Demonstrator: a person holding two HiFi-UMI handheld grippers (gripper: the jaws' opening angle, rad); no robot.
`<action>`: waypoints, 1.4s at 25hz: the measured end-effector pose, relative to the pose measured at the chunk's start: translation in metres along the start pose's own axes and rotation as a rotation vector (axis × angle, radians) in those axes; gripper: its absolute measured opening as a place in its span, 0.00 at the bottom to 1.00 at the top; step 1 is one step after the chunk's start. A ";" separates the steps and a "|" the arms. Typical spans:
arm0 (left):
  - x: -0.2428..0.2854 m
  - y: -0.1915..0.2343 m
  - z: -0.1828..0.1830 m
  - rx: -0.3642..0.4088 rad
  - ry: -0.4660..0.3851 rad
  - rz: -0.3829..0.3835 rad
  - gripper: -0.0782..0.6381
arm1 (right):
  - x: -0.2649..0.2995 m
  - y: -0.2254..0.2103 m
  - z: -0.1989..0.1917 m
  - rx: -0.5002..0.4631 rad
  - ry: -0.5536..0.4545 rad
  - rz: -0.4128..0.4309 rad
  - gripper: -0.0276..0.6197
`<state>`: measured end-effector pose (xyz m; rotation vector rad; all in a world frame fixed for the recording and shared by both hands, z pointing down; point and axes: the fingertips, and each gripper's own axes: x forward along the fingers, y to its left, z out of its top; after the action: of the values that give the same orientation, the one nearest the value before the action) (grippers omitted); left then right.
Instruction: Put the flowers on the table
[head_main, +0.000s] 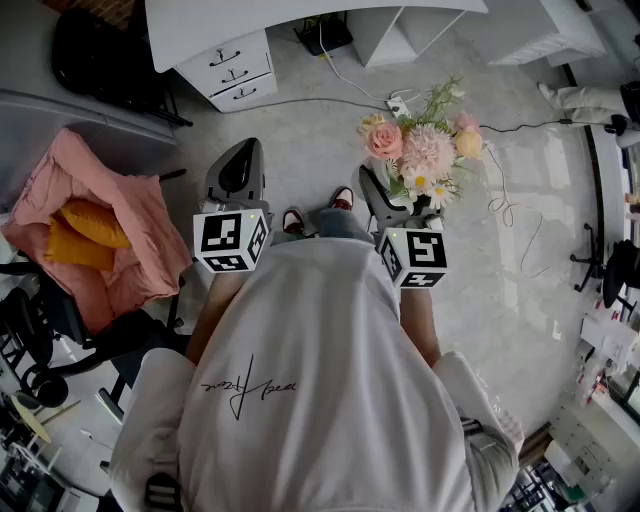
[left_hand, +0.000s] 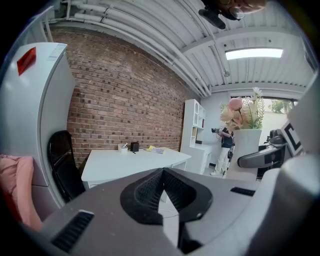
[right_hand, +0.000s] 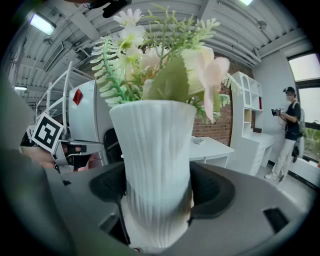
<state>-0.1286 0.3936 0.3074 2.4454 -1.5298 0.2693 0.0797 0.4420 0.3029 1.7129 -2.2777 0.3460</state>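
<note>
A bouquet of pink, peach and white flowers (head_main: 425, 150) stands in a white ribbed vase (right_hand: 155, 165). My right gripper (right_hand: 157, 200) is shut on the vase's lower body, with the dark pads (right_hand: 212, 192) pressed on both sides. It holds the vase upright above the floor, in front of the person's body. From the left gripper view the vase (left_hand: 245, 150) shows at the right. My left gripper (left_hand: 162, 187) is shut and holds nothing, level with the right gripper (head_main: 405, 205). The white table (left_hand: 130, 162) stands ahead by the brick wall; its edge (head_main: 250, 25) shows at the top of the head view.
A white drawer unit (head_main: 235, 70) sits under the table. A pink cloth (head_main: 100, 230) lies heaped on a seat at the left. Cables (head_main: 500, 190) and a power strip (head_main: 400, 103) lie on the floor. A person with a camera (right_hand: 290, 130) stands near white shelves (left_hand: 192, 125). A black chair (left_hand: 62, 160) stands left of the table.
</note>
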 end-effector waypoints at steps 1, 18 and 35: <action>-0.001 0.000 0.001 -0.002 0.001 0.001 0.12 | -0.001 0.001 0.002 0.000 -0.003 0.004 0.65; -0.037 0.012 -0.005 0.005 -0.014 -0.012 0.12 | -0.018 0.026 0.003 0.050 -0.019 -0.012 0.65; 0.013 0.028 -0.007 0.016 0.035 0.015 0.12 | 0.052 0.012 0.016 0.026 0.001 0.067 0.65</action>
<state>-0.1485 0.3725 0.3213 2.4292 -1.5378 0.3269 0.0534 0.3935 0.3063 1.6508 -2.3438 0.3913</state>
